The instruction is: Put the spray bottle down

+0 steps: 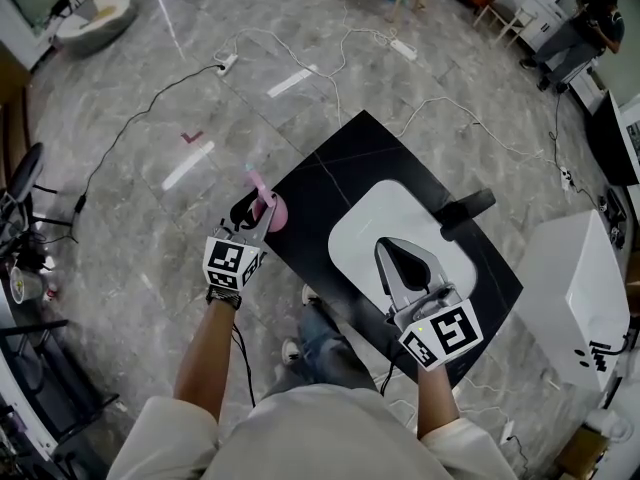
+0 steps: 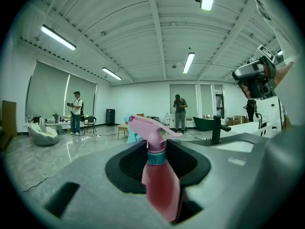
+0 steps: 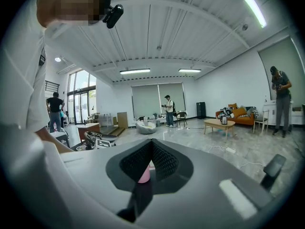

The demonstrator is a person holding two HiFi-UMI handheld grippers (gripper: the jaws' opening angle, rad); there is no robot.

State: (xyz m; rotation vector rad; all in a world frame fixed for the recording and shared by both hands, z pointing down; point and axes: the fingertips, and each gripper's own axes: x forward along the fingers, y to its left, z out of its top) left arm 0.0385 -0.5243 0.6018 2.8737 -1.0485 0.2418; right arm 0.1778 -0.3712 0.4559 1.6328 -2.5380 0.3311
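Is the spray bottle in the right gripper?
No, the pink spray bottle is gripped by the left gripper, between its jaws.

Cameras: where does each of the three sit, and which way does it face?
Head view: on the person's head, looking steeply down at counter and sink; forearms, left gripper, right gripper show.
Left gripper view: on the left gripper, facing across the room; its jaws clamp the pink spray bottle.
Right gripper view: on the right gripper, facing the room; shut jaws, the person's sleeve.
Shared: head and left gripper views both show that bottle.
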